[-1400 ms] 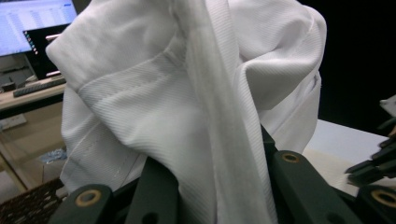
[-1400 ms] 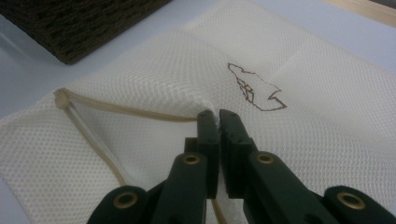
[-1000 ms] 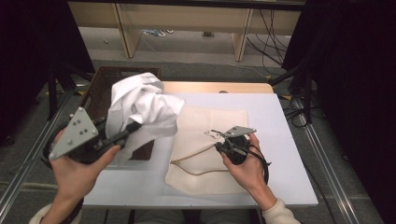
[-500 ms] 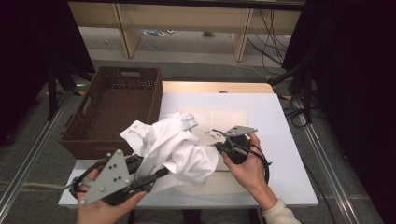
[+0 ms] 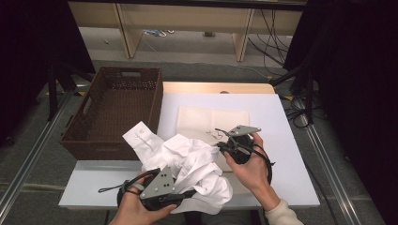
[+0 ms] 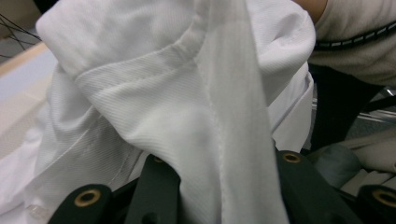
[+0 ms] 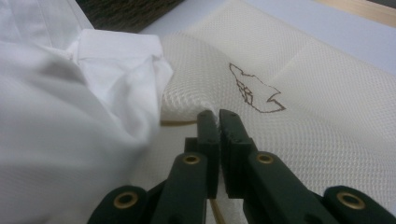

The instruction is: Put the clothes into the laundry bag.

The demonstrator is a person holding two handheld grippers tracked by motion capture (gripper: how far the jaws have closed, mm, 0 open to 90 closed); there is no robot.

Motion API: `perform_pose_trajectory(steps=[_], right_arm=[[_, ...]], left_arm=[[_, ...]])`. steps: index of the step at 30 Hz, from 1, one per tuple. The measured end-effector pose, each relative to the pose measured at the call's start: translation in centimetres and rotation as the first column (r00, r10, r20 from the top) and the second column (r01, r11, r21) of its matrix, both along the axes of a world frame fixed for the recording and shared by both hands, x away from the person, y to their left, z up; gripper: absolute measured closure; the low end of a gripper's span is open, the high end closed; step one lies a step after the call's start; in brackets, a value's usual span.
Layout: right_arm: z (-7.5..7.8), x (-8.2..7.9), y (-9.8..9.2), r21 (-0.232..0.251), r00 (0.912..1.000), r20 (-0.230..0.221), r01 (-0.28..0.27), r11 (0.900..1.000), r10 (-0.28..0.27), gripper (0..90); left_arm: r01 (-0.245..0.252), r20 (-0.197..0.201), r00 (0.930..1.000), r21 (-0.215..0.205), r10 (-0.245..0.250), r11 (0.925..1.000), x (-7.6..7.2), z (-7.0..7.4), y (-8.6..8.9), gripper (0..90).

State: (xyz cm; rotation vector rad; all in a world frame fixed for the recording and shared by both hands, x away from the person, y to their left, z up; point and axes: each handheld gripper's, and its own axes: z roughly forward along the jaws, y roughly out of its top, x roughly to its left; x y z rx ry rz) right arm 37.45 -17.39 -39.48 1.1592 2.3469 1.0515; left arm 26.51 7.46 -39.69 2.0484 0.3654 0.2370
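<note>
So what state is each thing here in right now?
Shirt: crumpled, clamped in the left gripper, lying partly over the bag.
Bag: cream mesh, lying on the table, its edge pinched up by the right gripper.
Basket: empty, beside the table.

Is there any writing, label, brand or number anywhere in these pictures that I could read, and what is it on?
No readable words, numbers or brand names.
Brown outline figure stitched or printed on the cream mesh laundry bag: a drawing, not letters.
Crumpled white cotton shirt: no tag or print showing.
Dark brown woven basket: no label in sight.
Grey three-cornered plate on the left gripper: small holes, no marking.
</note>
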Motion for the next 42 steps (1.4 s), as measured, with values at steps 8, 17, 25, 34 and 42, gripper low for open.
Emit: perform_pose_trajectory(steps=[8, 17, 25, 34, 42], right_arm=[[0.0, 0.0, -0.1, -0.008, 0.9999, 0.011, -0.01, 1.0, 0.01, 88.6], [0.2, -0.2, 0.0, 0.014, 0.9995, -0.02, 0.023, 1.0, -0.023, 88.7], [0.0, -0.1, 0.1, -0.002, 0.9999, 0.008, -0.009, 1.0, 0.009, 88.9], [0.5, -0.1, -0.2, 0.004, 0.9983, 0.039, -0.042, 0.999, 0.042, 89.2], [0.3, -0.1, 0.0, 0.019, 0.9999, 0.011, -0.012, 1.0, 0.012, 89.1]], left_arm=[[0.033, -0.049, 0.9983, 0.042, -0.031, 0.9986, 1.6, -1.3, -1.9, 70.9], [0.055, -0.065, 0.9965, 0.052, -0.052, 0.9971, 2.6, -1.1, -3.3, 70.5], [0.048, -0.109, 0.9934, 0.123, -0.035, 0.9913, 5.1, -3.3, -5.0, 70.0], [0.074, -0.161, 0.9858, 0.15, -0.05, 0.9858, 5.1, -5.0, -6.5, 70.3], [0.102, -0.172, 0.9815, 0.097, -0.084, 0.9901, 3.7, -3.0, -6.4, 70.3]])
